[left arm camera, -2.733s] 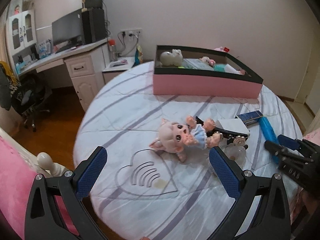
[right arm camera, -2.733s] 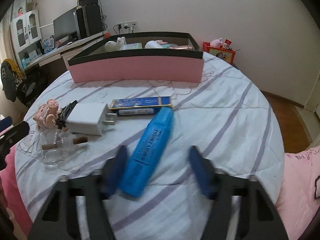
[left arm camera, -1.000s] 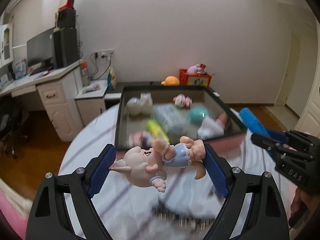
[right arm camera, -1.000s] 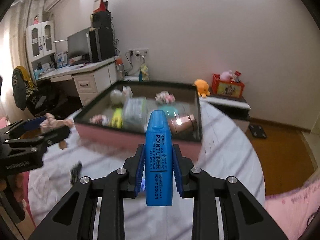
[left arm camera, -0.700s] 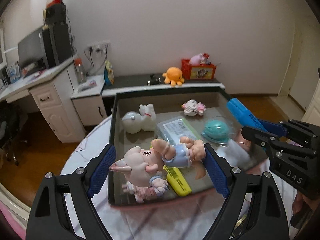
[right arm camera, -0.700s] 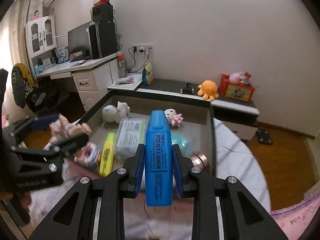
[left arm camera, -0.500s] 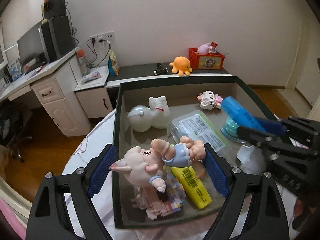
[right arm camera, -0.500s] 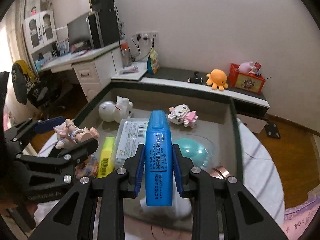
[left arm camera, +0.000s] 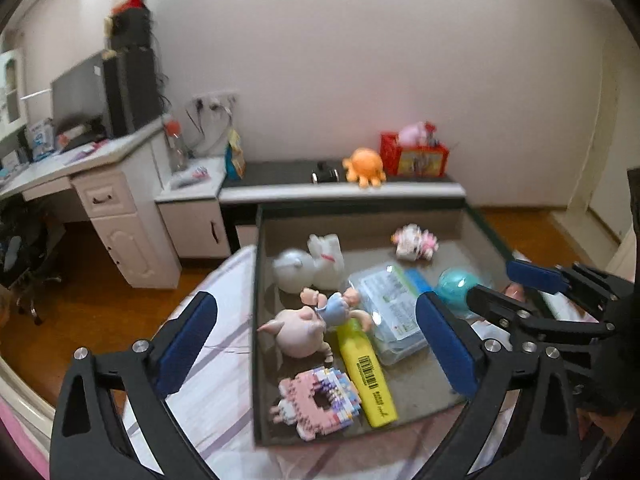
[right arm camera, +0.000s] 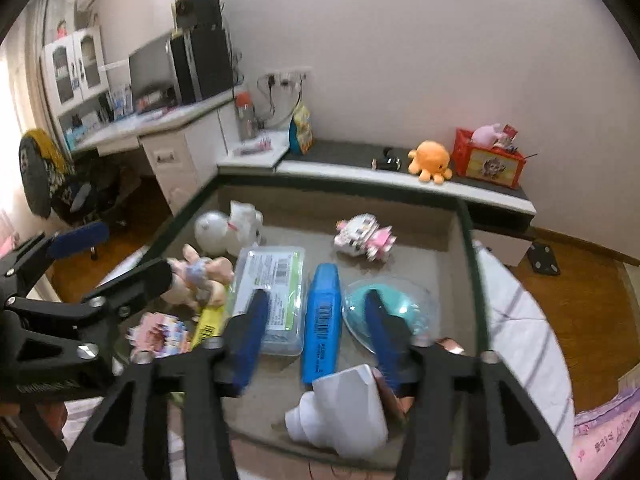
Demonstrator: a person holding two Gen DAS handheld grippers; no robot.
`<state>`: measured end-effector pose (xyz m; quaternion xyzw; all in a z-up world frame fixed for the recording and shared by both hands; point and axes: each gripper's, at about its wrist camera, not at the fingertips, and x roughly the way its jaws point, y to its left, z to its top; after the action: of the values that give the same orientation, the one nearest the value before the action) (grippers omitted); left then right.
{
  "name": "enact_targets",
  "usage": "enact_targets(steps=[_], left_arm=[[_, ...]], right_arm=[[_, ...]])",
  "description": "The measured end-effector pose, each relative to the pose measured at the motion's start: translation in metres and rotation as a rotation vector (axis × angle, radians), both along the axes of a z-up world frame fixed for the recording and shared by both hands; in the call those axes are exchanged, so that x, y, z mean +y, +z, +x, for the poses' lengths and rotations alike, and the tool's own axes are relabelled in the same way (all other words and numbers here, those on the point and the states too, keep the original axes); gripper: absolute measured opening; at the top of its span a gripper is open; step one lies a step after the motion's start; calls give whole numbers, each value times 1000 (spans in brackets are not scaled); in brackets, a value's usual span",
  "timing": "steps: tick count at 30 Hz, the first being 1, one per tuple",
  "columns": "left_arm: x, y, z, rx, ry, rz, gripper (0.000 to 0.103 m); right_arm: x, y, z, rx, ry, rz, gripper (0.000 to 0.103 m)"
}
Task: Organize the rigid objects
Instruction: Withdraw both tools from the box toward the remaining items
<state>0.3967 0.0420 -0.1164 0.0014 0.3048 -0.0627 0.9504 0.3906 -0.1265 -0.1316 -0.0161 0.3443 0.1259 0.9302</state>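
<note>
Both toys have left the jaws since half a second ago: the pig doll (left arm camera: 304, 326) and the blue marker (right arm camera: 322, 322), then clamped above the box (left arm camera: 256, 320), now lie on its floor. The left gripper (left arm camera: 316, 344) has just been opening and stands wide, nothing between its pads. The right gripper (right arm camera: 316, 330) has likewise been opening; its jaws stand partly apart above the marker, clear of it.

Box contents: the doll rests on its side against a yellow marker (left arm camera: 368, 376), with a pink brick figure (left arm camera: 320, 398) near the front wall. A clear plastic case (right arm camera: 272, 296) lies between the yellow marker and the blue 1. A teal ball (right arm camera: 394, 302) in a clear shell sits just right of the blue marker. A white figure (left arm camera: 308, 266) and a small pink-and-white brick toy (right arm camera: 364, 236) lie toward the back wall. A white bottle (right arm camera: 340, 412) lies at the front right.

Surface: the box sits on a bed sheet (left arm camera: 216, 376) with purple stripes.

Room: a low shelf (right arm camera: 360, 168) behind the box carries an orange octopus (right arm camera: 432, 160) and a red crate (right arm camera: 488, 160). A white desk (left arm camera: 100, 200) at left bears a monitor (left arm camera: 80, 96). The floor (left arm camera: 80, 312) is wood. Plain white walls.
</note>
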Motion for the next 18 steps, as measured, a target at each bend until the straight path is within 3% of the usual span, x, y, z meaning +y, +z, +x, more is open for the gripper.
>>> enact_targets(steps=[3,9,13,18], left_arm=[[7,21,-37,-75,24,-11,103],[8,45,-125,-207,84,-5,103],[-3,53,-180,-276,106,19,103],[-16,62,-231,-342,133,51,103]], right_arm=[[-6,21,-30,-67,-19,3,79],[-17,62,-116,-228,-41,24,85],[-22,74,-178,-320,-67,38,103],[-26,78,-232,-387,-112,33,103]])
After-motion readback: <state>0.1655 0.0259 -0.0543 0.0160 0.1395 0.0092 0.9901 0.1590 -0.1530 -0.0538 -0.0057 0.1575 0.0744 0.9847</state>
